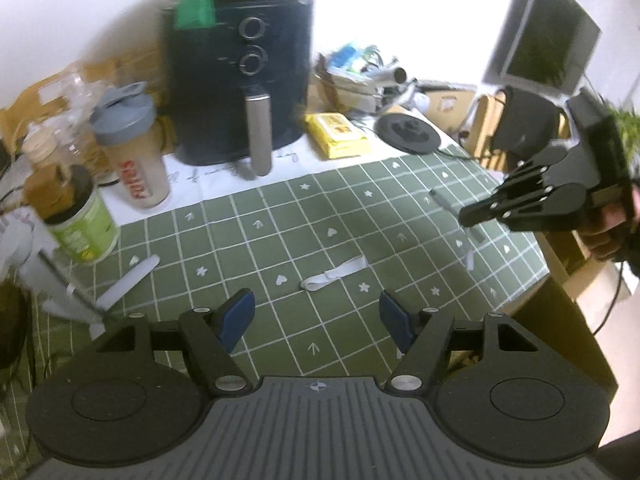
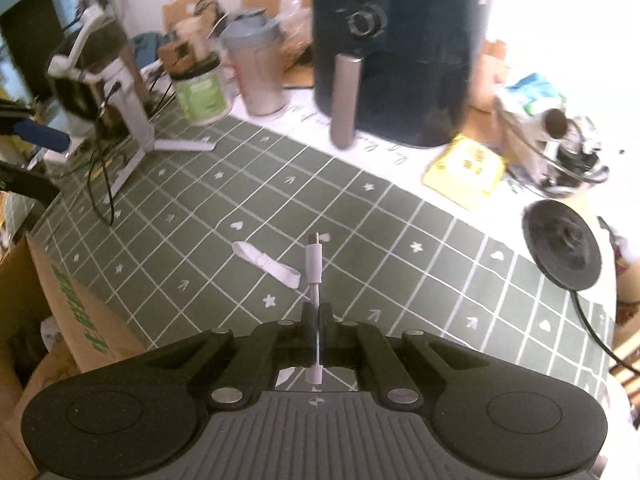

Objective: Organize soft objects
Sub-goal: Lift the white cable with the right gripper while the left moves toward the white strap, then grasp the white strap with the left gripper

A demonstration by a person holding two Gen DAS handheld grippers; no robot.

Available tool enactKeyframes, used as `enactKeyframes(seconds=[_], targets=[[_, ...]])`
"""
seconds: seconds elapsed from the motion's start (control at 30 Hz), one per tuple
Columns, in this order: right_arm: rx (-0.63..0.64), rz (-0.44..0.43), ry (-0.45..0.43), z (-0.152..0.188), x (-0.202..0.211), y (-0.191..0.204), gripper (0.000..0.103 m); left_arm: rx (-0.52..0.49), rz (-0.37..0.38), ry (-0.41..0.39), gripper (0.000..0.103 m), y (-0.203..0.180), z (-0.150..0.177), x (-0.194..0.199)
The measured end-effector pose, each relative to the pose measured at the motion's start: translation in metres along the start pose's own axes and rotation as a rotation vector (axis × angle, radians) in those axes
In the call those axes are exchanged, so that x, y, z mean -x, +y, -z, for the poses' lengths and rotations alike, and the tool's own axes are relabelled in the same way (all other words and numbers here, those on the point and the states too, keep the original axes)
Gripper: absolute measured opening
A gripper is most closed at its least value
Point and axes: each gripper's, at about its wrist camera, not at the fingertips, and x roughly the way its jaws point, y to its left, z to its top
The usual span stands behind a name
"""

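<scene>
A white strap (image 1: 335,273) lies flat on the green checked tablecloth (image 1: 248,240), just ahead of my open, empty left gripper (image 1: 316,316). The strap also shows in the right wrist view (image 2: 267,264). My right gripper (image 2: 317,312) is shut on a short white cable (image 2: 314,268) whose plug end sticks up and forward above the cloth. In the left wrist view the right gripper (image 1: 468,216) hovers at the table's right side, with the cable (image 1: 443,199) hanging from it.
A black air fryer (image 1: 240,80) stands at the back, with a shaker bottle (image 1: 132,148), a green tub (image 1: 82,224), a yellow packet (image 1: 338,134) and a black round base (image 1: 408,132) around it. A white stand (image 2: 132,120) is at the left. A cardboard box (image 2: 60,312) sits beside the table.
</scene>
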Motion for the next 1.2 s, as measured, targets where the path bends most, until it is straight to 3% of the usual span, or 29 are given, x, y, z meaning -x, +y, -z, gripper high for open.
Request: enactKeyframes(seconds=[0.33, 0.83, 1.2], targets=[[-0.119, 0.068, -0.065, 0.019, 0.026, -0.005, 0.003, -0.178, 0.057, 0.064, 0.068, -0.010, -0.024, -0.040], [-0.247, 0.170, -0.081, 0.050, 0.058, -0.010, 0.003, -0.287, 0.110, 0.186, 0.067, -0.012, -0.035, -0.135], [-0.320, 0.213, -0.072, 0.072, 0.070, -0.010, 0.003, -0.428, 0.055, 0.287, 0.055, -0.020, -0.017, -0.207]])
